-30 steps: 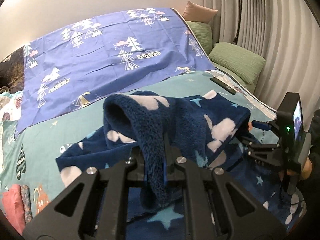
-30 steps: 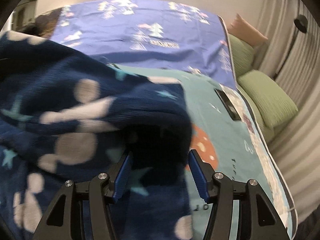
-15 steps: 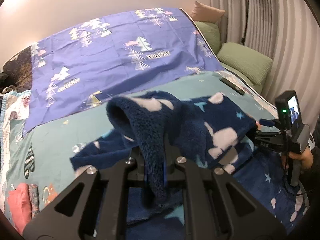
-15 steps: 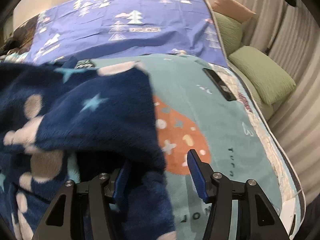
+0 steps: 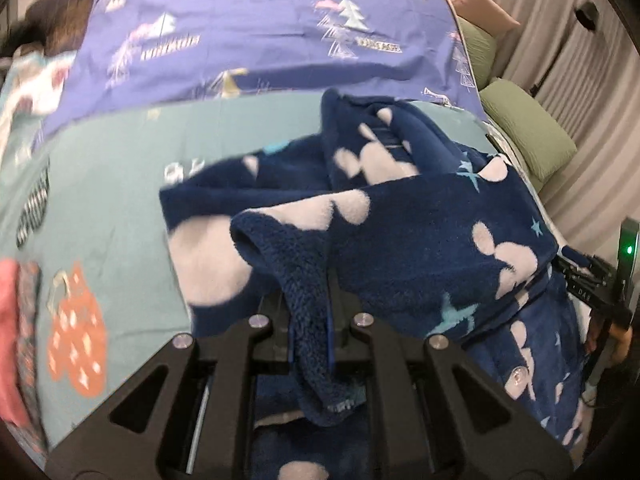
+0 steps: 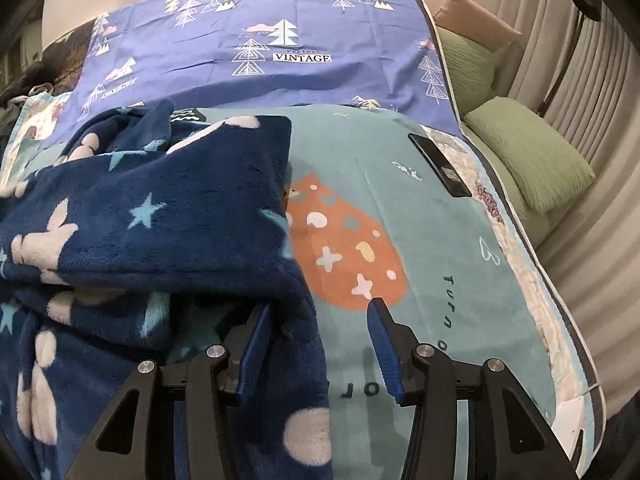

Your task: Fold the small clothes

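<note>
Left gripper (image 5: 311, 322): jaws pinched together on a fold of navy fleece (image 5: 420, 240), plush edge hanging down between the fingers. Fleece draped up and over from that pinch, spreading right across the teal blanket (image 5: 120, 184).

Right gripper (image 6: 316, 354): jaws apart, just been narrowing; fleece edge (image 6: 160, 220) draped over the left blue pad and into the gap, right pad clear of cloth and over bare blanket (image 6: 440, 220). No grip from that side. Same gripper seen at the right rim of the left view (image 5: 600, 280), green light lit, at the fleece's right edge.

Fleece: dark blue, pale blobs and light-blue stars, bunched in loose layers on the near half of the bed, far corner lying flat on the teal.

Further out: orange print (image 6: 344, 256) on the blanket just right of the fleece; black remote (image 6: 438, 170) near the blanket's right edge; purple sheet (image 6: 260, 52) with tree prints and "VINTAGE" lettering covering the far half of the bed; green pillows (image 6: 528, 152) and a tan cushion (image 6: 472, 12) along the right side; ribbed pale wall (image 6: 592, 80) behind; red cloth (image 5: 12, 340) at the left rim of the left view, blurred.
</note>
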Demonstrator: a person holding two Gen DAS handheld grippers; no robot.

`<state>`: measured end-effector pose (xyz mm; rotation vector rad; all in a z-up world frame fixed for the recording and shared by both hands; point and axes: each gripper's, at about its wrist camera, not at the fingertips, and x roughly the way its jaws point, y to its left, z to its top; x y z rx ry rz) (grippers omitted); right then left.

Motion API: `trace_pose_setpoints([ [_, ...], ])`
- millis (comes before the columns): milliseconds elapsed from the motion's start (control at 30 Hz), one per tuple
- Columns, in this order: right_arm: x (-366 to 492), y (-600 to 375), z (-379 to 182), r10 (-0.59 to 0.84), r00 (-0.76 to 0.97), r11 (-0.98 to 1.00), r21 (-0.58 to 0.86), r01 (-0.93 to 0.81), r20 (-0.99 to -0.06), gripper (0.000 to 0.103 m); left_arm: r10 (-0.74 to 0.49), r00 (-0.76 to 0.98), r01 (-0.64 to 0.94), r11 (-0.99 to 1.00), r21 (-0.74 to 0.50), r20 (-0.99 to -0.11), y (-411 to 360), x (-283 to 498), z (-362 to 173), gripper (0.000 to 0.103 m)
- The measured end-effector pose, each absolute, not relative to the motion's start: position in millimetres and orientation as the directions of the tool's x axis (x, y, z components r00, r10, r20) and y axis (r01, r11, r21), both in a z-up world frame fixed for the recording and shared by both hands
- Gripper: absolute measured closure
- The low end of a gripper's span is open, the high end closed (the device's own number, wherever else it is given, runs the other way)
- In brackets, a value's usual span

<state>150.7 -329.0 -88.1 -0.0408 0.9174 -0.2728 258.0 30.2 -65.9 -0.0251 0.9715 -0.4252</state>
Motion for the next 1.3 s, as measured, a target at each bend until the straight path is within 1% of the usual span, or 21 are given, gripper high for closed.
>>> trace_pose_setpoints([
  [67, 148, -332, -83, -0.243, 0.581, 0.966, -0.135, 0.223, -0.777, 0.054, -0.372, 0.503, 0.332, 0.916, -0.223, -0.780, 35, 258, -56, 0.091],
  [167, 143, -333, -74, -0.245, 0.594, 0.964, -0.129, 0.231, -0.766, 0.052, -0.390, 0.570, 0.347, 0.912, -0.219, -0.723, 38, 254, -24, 0.090],
  [233, 141, -334, -72, -0.231, 0.595, 0.967, -0.116, 0.225, -0.770, 0.052, -0.380, 0.604, 0.349, 0.916, -0.195, -0.701, 41, 253, -11, 0.087],
  [267, 140, -334, -72, -0.225, 0.594, 0.968, -0.111, 0.223, -0.772, 0.052, -0.362, 0.612, 0.343, 0.923, -0.177, -0.703, 42, 255, -12, 0.081],
  [300, 139, -334, -73, -0.221, 0.592, 0.969, -0.107, 0.222, -0.775, 0.052, -0.339, 0.608, 0.334, 0.930, -0.156, -0.718, 43, 258, -18, 0.065],
  [333, 137, -332, -73, -0.218, 0.591, 0.970, -0.105, 0.220, -0.777, 0.052, -0.296, 0.593, 0.314, 0.941, -0.124, -0.749, 45, 262, -30, 0.057],
  [367, 135, -331, -73, -0.217, 0.591, 0.970, -0.104, 0.219, -0.777, 0.052, -0.260, 0.588, 0.293, 0.951, -0.097, -0.766, 48, 266, -40, 0.051],
  [433, 131, -329, -70, -0.209, 0.603, 0.972, -0.093, 0.217, -0.770, 0.052, -0.153, 0.566, 0.238, 0.971, -0.018, -0.810, 54, 271, -68, 0.051],
  [467, 130, -329, -67, -0.203, 0.611, 0.973, -0.087, 0.213, -0.765, 0.052, -0.139, 0.548, 0.219, 0.976, -0.019, -0.825, 60, 272, -77, 0.051],
  [533, 130, -329, -61, -0.190, 0.628, 0.976, -0.077, 0.203, -0.755, 0.051, -0.166, 0.521, 0.189, 0.979, -0.077, -0.837, 70, 272, -85, 0.051],
  [567, 131, -329, -57, -0.181, 0.638, 0.978, -0.068, 0.198, -0.748, 0.050, -0.195, 0.510, 0.177, 0.977, -0.119, -0.838, 75, 272, -86, 0.051],
  [633, 135, -331, -51, -0.172, 0.651, 0.978, -0.049, 0.202, -0.739, 0.047, -0.229, 0.512, 0.175, 0.971, -0.160, -0.828, 78, 271, -83, 0.051],
  [667, 138, -331, -48, -0.165, 0.659, 0.978, -0.034, 0.207, -0.734, 0.047, -0.245, 0.516, 0.185, 0.967, -0.173, -0.821, 77, 269, -79, 0.050],
  [767, 149, -329, -42, -0.153, 0.673, 0.977, -0.009, 0.212, -0.723, 0.046, -0.296, 0.509, 0.219, 0.953, -0.211, -0.809, 68, 270, -75, 0.042],
  [800, 154, -326, -42, -0.152, 0.674, 0.978, -0.012, 0.208, -0.723, 0.046, -0.301, 0.501, 0.223, 0.951, -0.215, -0.812, 64, 270, -77, 0.042],
  [900, 167, -314, -47, -0.167, 0.664, 0.980, -0.051, 0.190, -0.729, 0.046, -0.316, 0.479, 0.227, 0.946, -0.232, -0.819, 53, 271, -83, 0.042],
  [1033, 172, -290, -53, -0.225, 0.659, 0.974, -0.157, 0.161, -0.718, 0.046, -0.351, 0.467, 0.211, 0.935, -0.284, -0.812, 52, 271, -87, 0.042],
  [1133, 172, -282, -54, -0.227, 0.667, 0.974, -0.175, 0.145, -0.710, 0.046, -0.353, 0.488, 0.191, 0.936, -0.297, -0.798, 59, 270, -79, 0.042],
  [1233, 172, -276, -54, -0.232, 0.669, 0.973, -0.183, 0.144, -0.706, 0.046, -0.361, 0.536, 0.183, 0.932, -0.313, -0.763, 68, 266, -64, 0.042],
  [1300, 172, -274, -53, -0.226, 0.672, 0.974, -0.179, 0.140, -0.705, 0.046, -0.401, 0.550, 0.206, 0.915, -0.347, -0.732, 70, 264, -55, 0.035],
])
